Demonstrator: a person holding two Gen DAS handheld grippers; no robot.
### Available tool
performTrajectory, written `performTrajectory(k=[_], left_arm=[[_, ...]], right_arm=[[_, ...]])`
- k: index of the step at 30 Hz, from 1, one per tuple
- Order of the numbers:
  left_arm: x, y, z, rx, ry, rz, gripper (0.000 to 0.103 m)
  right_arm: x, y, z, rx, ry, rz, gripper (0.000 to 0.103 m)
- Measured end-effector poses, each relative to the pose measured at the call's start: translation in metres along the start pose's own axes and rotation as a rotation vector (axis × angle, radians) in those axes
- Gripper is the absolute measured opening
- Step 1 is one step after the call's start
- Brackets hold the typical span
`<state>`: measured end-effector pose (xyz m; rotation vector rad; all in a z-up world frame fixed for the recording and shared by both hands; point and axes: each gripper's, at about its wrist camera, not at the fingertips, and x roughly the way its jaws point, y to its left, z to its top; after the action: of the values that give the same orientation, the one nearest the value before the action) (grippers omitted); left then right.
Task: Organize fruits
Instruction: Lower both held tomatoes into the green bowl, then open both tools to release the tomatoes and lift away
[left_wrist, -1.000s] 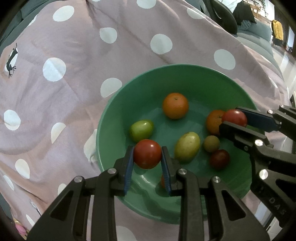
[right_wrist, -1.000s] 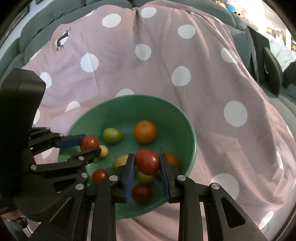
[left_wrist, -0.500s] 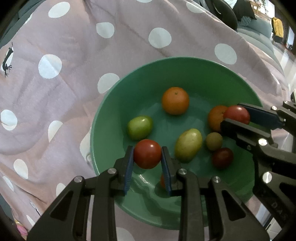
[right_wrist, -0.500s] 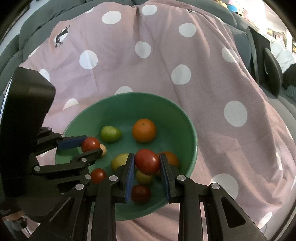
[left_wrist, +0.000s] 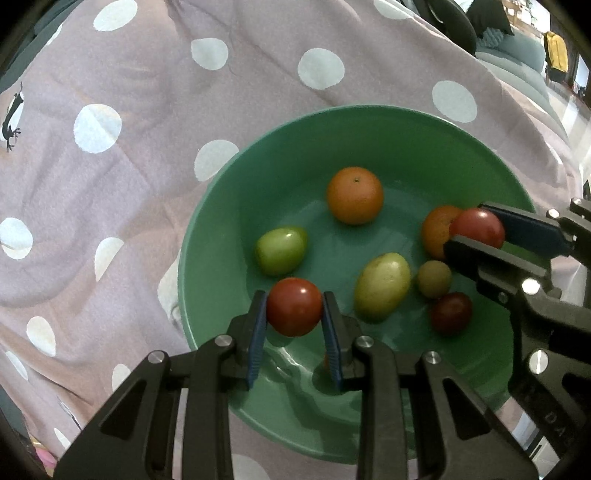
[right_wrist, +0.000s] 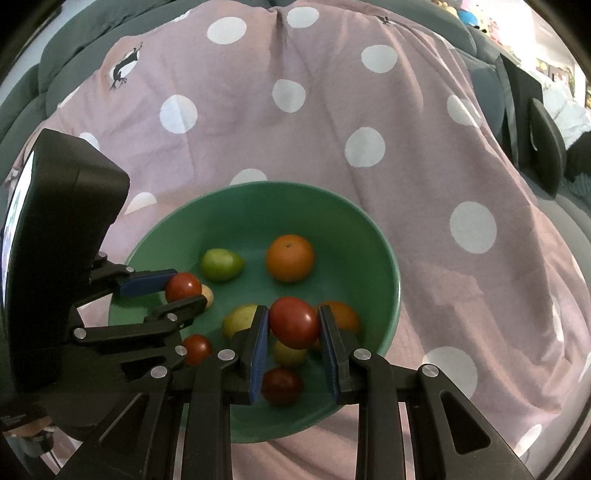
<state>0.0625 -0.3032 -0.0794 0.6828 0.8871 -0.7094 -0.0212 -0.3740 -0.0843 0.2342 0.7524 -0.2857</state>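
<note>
A round red tomato (left_wrist: 294, 306) is gripped by the left gripper (left_wrist: 294, 321), another red tomato (right_wrist: 294, 322) by the right gripper (right_wrist: 294, 332); nothing has changed above the green ceramic bowl (left_wrist: 369, 133), so both releases remain pending.

Green bowl (left_wrist: 221, 206) resting on a pink cloth with white dots, holding loose fruits. Orange (left_wrist: 355, 200) toward the far side of the bowl floor; green tomato (left_wrist: 281, 251) to its near left; yellow-green oval fruit (left_wrist: 382, 286) near the centre, tilted; small olive-coloured round fruit (left_wrist: 434, 278) just beside it; dark red tomato (left_wrist: 451, 312) nearer still. A second orange fruit (left_wrist: 436, 230) lies at the right, partly hidden. Two red tomatoes are held above the bowl: one (left_wrist: 294, 306) clamped in the left gripper (left_wrist: 294, 325), the other (right_wrist: 294, 322) clamped in the right gripper (right_wrist: 294, 341)
</note>
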Motion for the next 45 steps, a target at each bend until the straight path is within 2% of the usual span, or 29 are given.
performTrajectory(k=[31,33,37,42,45], left_arm=[[0.005,-0.006,-0.001,0.015,0.021,0.006,0.032],[0.005,-0.006,-0.001,0.012,0.019,0.002,0.035],[0.0,-0.005,-0.001,0.006,-0.003,0.007,0.052],[-0.009,0.001,-0.004,-0.032,-0.022,0.004,0.058],[-0.019,0.007,-0.004,-0.072,-0.043,-0.01,0.065]], right_arm=[[-0.002,0.0,0.002,0.013,0.0,-0.001,0.027],[-0.002,0.0,0.002,0.015,0.001,-0.005,0.027],[-0.004,-0.004,0.001,0.035,0.007,-0.005,0.028],[-0.009,-0.006,0.001,0.052,0.0,-0.005,0.028],[-0.015,-0.008,0.002,0.061,-0.005,-0.01,0.029]])
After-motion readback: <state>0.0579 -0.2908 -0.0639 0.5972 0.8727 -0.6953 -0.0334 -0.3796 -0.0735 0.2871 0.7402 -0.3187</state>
